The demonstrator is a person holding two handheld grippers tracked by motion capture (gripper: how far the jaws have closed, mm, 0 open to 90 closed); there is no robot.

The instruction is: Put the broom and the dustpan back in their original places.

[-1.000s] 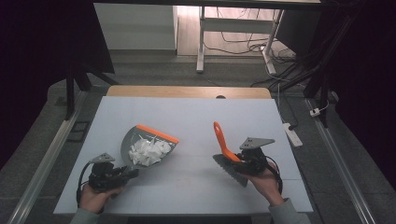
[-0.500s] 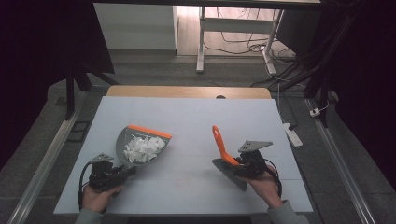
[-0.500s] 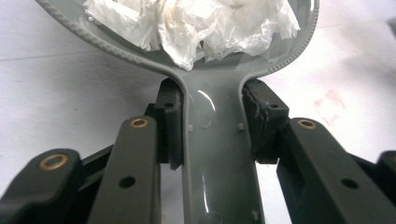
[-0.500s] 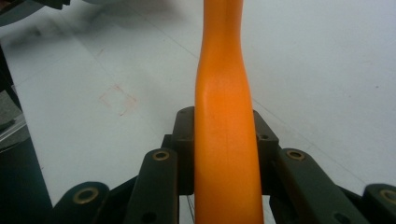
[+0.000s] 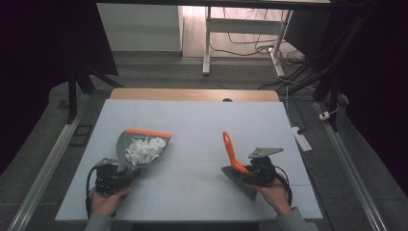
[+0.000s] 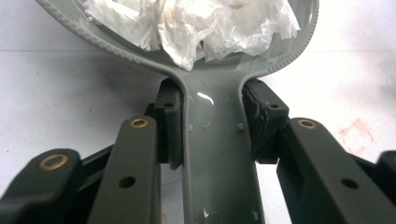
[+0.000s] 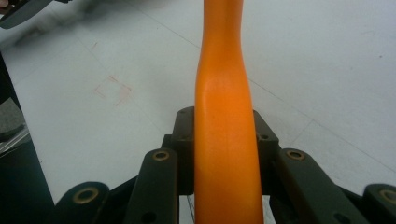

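At table's near-left quarter: we list a grey dustpan (image 5: 139, 150) with an orange lip, lying flat on the white table (image 5: 202, 120).
Contents: crumpled white paper scraps (image 5: 143, 150), heaped inside the pan; in the left gripper view they sit (image 6: 196, 23) just past the neck of the handle.
Long axis of the pan: from handle at about 7 o'clock to orange lip at about 1 o'clock, as we read the high view.
Left gripper (image 5: 113, 174): jaws closed tight on the pan's grey handle, one pad on each side of it (image 6: 215, 154); nothing else held.
Right gripper (image 5: 250, 172): jaws clamped on the orange handle (image 7: 225, 121) of a brush (image 5: 232, 154), whose handle rises toward 11 o'clock while its grey head lies low by the hand.
Key relation: we place the pan at 9 o'clock from the brush, well apart, bare table between them.
Nearer hand: the left, already on the pan.
Judgement: we take the sweeping for done and the load ready to carry; keeping the pan level looks like the chief concern.
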